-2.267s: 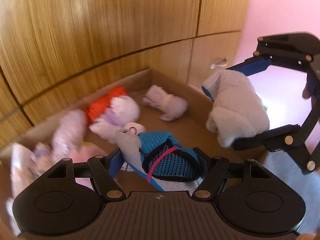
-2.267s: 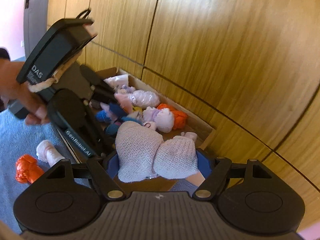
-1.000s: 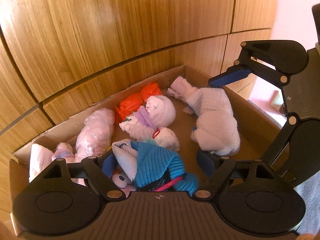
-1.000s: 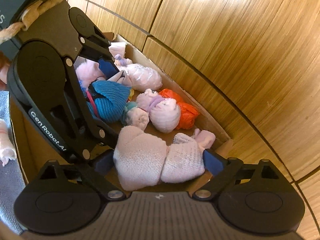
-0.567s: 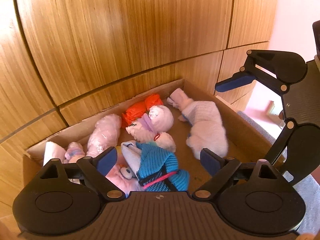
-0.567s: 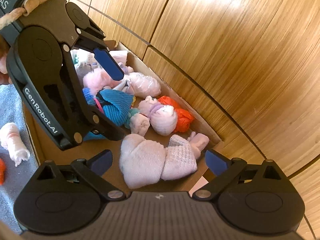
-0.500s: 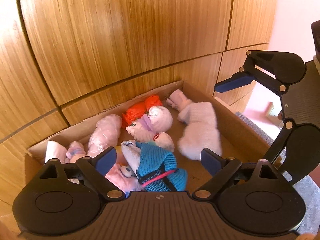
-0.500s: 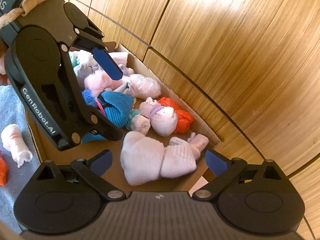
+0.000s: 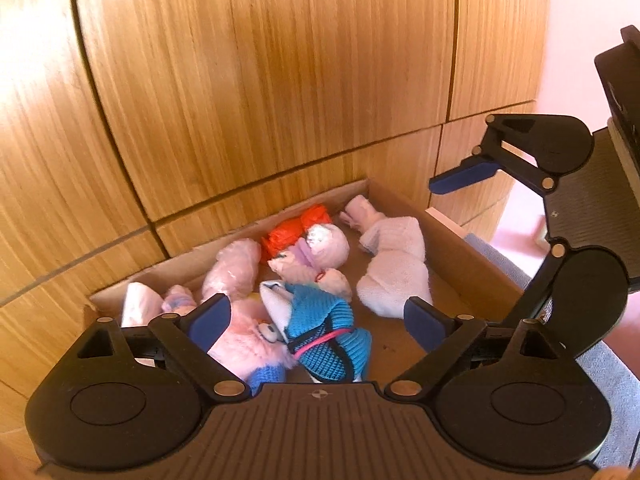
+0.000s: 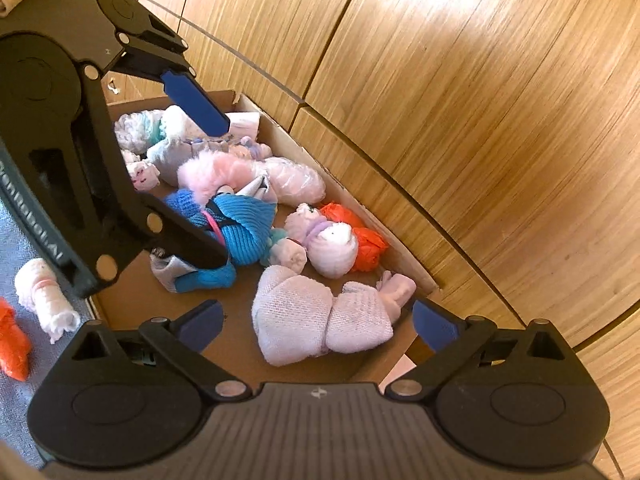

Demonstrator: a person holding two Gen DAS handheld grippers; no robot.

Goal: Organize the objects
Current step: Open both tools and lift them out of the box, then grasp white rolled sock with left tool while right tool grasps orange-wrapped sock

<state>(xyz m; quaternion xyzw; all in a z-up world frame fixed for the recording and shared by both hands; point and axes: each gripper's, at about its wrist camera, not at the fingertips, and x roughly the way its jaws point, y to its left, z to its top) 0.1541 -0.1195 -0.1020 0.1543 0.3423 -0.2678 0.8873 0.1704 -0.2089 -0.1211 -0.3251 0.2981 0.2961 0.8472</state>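
Note:
A cardboard box [image 9: 472, 256] [image 10: 168, 344] holds several rolled socks. The blue knit sock bundle [image 9: 324, 332] [image 10: 240, 232] lies near the box's front. The pale pink knit bundle [image 9: 396, 268] [image 10: 320, 316] lies at the box's right end. My left gripper [image 9: 316, 320] is open and empty above the blue bundle. My right gripper [image 10: 316, 324] is open and empty above the pink bundle. Each gripper shows in the other's view, the right one [image 9: 464, 236] and the left one [image 10: 200, 184].
Wooden cabinet panels [image 9: 260, 80] stand right behind the box. An orange roll [image 9: 296, 228] [image 10: 368, 248] and other pink and white rolls fill the box's back. On the grey carpet [image 10: 20, 240] left of the box lie a white roll [image 10: 44, 300] and an orange one [image 10: 12, 340].
Both grippers opened and let their bundles drop into the box, then pulled back and up. The blue and the pale pink bundle now lie still on the box floor.

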